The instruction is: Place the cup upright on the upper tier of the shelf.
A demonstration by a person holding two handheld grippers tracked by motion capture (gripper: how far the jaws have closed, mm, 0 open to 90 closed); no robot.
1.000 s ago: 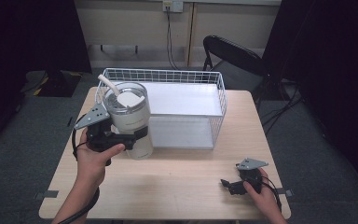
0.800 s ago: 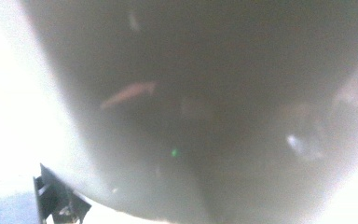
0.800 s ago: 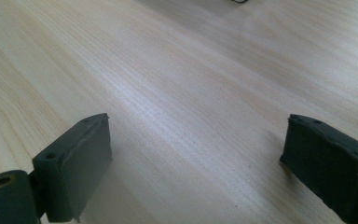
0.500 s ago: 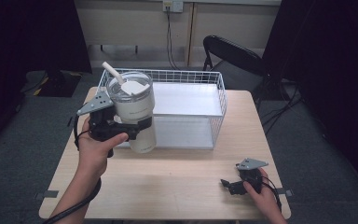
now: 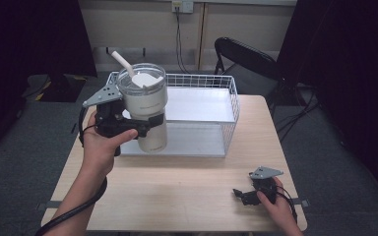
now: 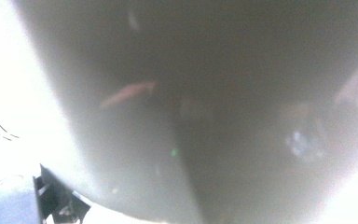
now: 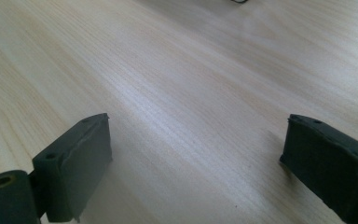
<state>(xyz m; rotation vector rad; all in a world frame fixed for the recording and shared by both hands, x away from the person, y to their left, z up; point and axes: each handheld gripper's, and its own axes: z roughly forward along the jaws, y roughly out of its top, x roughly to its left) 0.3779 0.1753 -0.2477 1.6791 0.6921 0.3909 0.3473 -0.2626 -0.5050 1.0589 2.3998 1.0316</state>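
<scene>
Cup: large white cup [image 5: 145,110] with clear lid and straw [image 5: 121,63], upright, held above the table [image 5: 177,196] at the near-left corner of the wire basket [image 5: 229,105].
Left hand-held gripper: your left hand-held gripper [image 5: 142,127] is clamped around the cup's lower body; in the left gripper view the cup's wall [image 6: 214,107] sits blurred right against the lens.
Change: over the last second the cup has gone from standing on the table to being lifted and carried a little to the right, toward the basket.
Meaning: you have likely finished the pick-up; what remains looks like raising the cup over the rim and setting it inside the basket.
Right hand-held gripper: your right hand-held gripper [image 5: 241,195] rests on the table at the near right, jaws wide apart, holding nothing, unmoved.
Basket: white floor bare.
</scene>
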